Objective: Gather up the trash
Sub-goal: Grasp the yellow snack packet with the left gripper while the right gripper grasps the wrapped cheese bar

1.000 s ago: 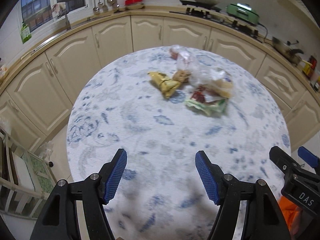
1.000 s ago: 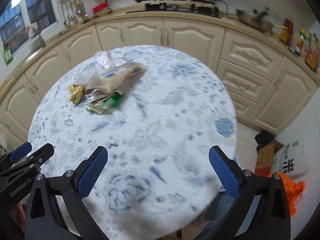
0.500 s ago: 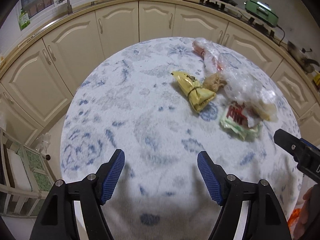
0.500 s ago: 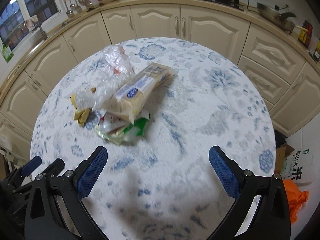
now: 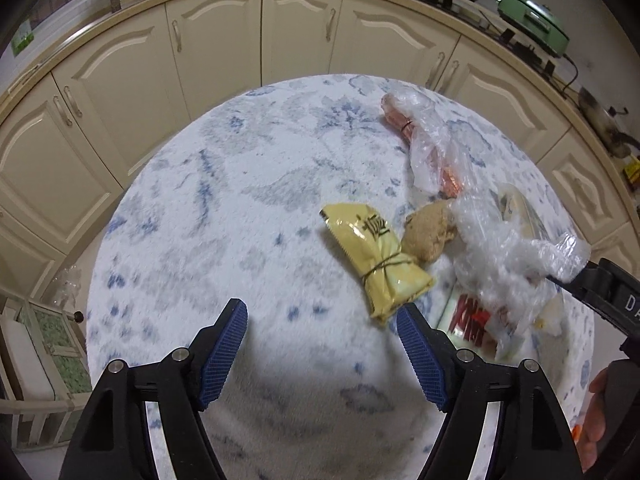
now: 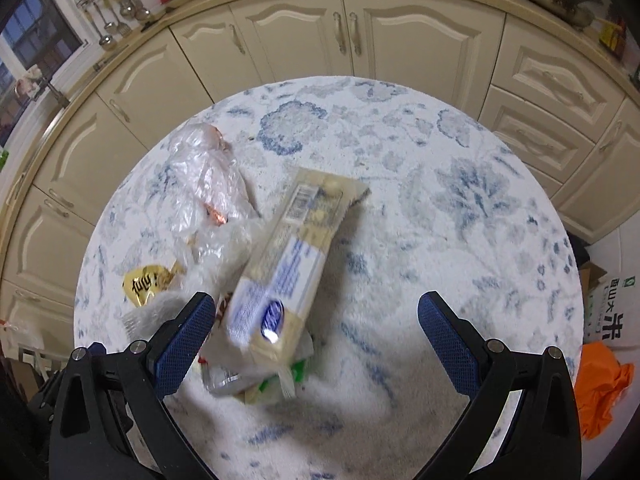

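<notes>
A heap of trash lies on the round, blue-flowered table [image 5: 240, 208]. In it are a tied yellow wrapper [image 5: 374, 262], a brown crumpled lump [image 5: 428, 236], clear plastic bags [image 5: 508, 256] and a red-and-green packet [image 5: 466, 320]. My left gripper [image 5: 320, 326] hovers just left of the yellow wrapper; its jaws are opening and nothing is between them. My right gripper [image 6: 316, 320] stands open over a long cream cracker pack [image 6: 284, 276], which lies between its fingers untouched. The yellow wrapper [image 6: 146, 284] peeks out at its left.
Cream kitchen cabinets [image 5: 224, 40] curve around behind the table. An orange bag [image 6: 604, 384] and a printed box [image 6: 608, 312] sit on the floor at the right. A rack [image 5: 40, 360] stands low at the left. A hand [image 5: 596, 420] holds the other gripper's handle.
Both grippers have moved forward over the table toward the trash heap, which now looks much nearer. The left jaws have spread a little wider.
</notes>
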`<state>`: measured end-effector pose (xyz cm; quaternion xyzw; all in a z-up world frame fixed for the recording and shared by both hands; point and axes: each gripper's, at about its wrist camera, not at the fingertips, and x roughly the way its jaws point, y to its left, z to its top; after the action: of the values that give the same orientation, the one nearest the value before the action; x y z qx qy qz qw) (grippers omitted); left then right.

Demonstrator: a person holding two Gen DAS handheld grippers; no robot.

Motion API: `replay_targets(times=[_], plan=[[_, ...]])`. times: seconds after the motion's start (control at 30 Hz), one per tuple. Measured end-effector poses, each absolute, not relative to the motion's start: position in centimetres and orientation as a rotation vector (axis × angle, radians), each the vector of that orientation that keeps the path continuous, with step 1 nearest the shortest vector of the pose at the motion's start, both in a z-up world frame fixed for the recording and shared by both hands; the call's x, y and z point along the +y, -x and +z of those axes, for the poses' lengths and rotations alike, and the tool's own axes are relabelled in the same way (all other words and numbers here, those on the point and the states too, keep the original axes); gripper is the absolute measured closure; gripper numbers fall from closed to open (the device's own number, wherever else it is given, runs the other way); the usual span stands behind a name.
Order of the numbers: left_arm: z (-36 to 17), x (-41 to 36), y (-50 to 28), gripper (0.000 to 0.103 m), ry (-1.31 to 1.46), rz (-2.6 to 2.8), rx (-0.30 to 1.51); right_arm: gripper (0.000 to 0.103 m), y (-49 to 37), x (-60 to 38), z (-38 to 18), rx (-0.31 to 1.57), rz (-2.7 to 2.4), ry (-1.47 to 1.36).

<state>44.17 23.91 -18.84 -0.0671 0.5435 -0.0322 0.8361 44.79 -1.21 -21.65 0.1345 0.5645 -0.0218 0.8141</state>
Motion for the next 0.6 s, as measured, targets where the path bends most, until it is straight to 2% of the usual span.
replay_targets(times=[0.27,0.33,0.4,0.43,0.5,0.53,0.6], plan=[[-20.2,22.8,-47.5,0.024,0.174,-0.124,1.193,0.002,-47.3,-1.5,-23.6,1.258,-0.096,-0.28],[-20.9,22.7,-48.2,0.024,0.189,-0.12,1.218,0.011,-47.6,-1.5,-24.3,1.282,-0.088,-0.271],[-21.3,22.7,-48.6,0.024,0.208,-0.118,1.227,0.036,-47.4,-1.5,-24.9,1.312,-0.058,-0.267],[-21.3,22.6,-48.8,0.024,0.209,-0.111,1.22,0.039,-47.3,-1.6,-25.0,1.32,-0.055,-0.262],[-21.3,22.7,-49.3,0.025,0.225,-0.11,1.218,0.055,-46.7,-1.8,-24.7,1.307,-0.082,-0.221],[-21.3,22.7,-49.4,0.032,0.236,-0.12,1.21,0.059,-46.4,-1.9,-24.6,1.308,-0.086,-0.221],[-21.2,22.7,-49.3,0.071,0.274,-0.181,1.208,0.067,-45.7,-2.6,-24.4,1.303,-0.07,-0.25]])
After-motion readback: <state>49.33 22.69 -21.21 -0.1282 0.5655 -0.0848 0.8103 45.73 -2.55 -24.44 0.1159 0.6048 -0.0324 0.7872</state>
